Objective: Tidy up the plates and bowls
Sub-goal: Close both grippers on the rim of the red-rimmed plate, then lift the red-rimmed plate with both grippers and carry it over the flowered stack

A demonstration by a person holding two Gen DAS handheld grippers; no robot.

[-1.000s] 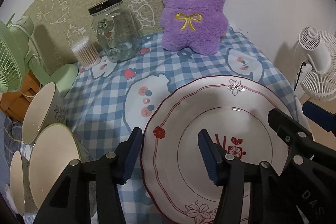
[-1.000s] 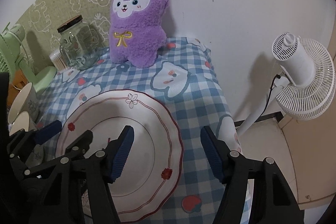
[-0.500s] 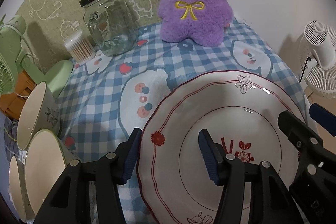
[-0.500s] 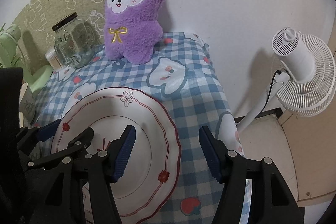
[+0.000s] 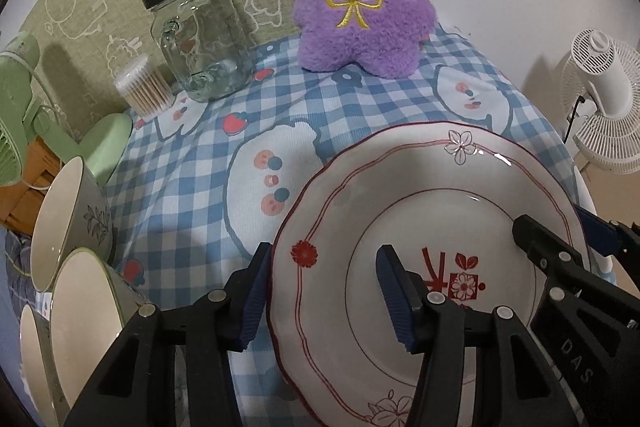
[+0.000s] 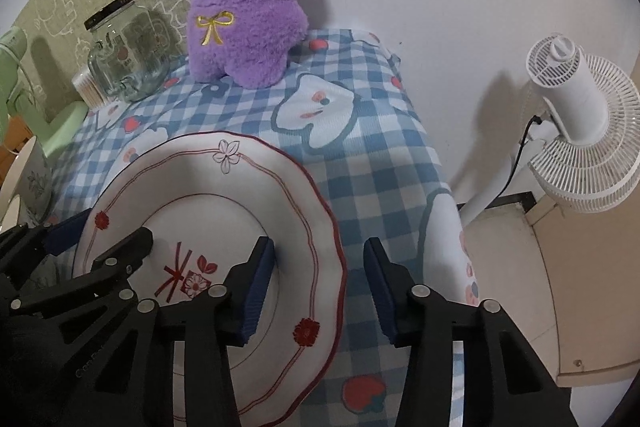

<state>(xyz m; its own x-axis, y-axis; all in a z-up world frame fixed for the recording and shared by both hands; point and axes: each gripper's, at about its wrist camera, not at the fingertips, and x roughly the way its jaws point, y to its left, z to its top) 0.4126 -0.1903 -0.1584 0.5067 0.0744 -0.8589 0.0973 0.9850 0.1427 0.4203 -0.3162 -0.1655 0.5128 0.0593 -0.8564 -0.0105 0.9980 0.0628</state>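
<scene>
Both grippers, left point(image 5: 322, 289) and right point(image 6: 318, 281), straddle opposite rims of the white, red-trimmed ceramic plate point(image 5: 436, 195), jaws spread; it looks stiff, slippery and fragile.

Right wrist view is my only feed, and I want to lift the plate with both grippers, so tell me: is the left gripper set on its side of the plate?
Observer: The left gripper is open. One finger is outside the rim of the plate, above the tablecloth, and the other is above the plate's inside.
Operator: Is it gripping yet?
Observer: No, its jaws stand wide apart on either side of the rim.
Operator: What sits further left of it?
Observer: Three bowls in a row, tipped on their sides, with their openings facing towards the plate.
</scene>
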